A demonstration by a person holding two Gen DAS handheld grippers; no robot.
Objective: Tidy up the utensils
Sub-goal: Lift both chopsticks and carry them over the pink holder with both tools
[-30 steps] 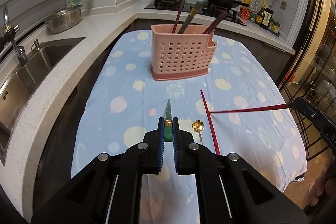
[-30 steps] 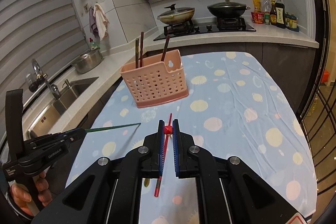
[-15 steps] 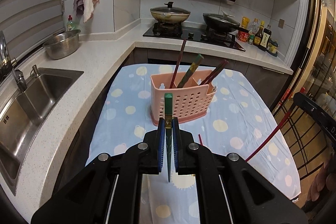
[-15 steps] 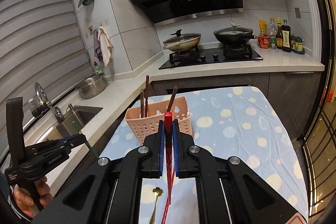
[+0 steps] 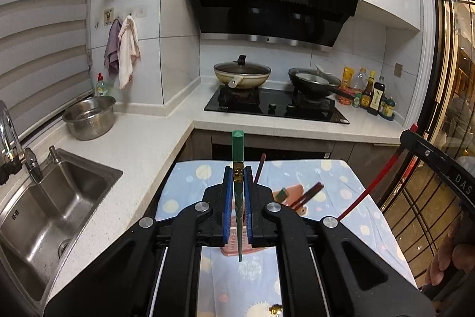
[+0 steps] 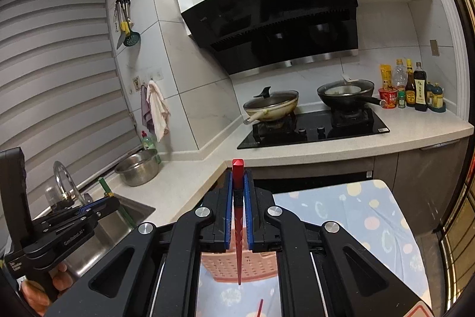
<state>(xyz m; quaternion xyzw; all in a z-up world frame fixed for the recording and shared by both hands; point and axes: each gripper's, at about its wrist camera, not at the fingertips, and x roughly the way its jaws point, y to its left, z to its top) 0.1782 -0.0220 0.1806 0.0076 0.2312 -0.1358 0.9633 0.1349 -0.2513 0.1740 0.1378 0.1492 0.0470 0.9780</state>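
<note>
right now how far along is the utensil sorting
Done: several chopsticks already stand in the pink basket. In hand: the left gripper is shut on a green chopstick, the right gripper on a red chopstick. Left: another red chopstick and a gold spoon lie on the tablecloth.

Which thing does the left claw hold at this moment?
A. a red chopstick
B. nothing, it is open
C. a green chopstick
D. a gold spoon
C: the left claw is shut on the green chopstick, which stands upright between its blue pads.
</note>
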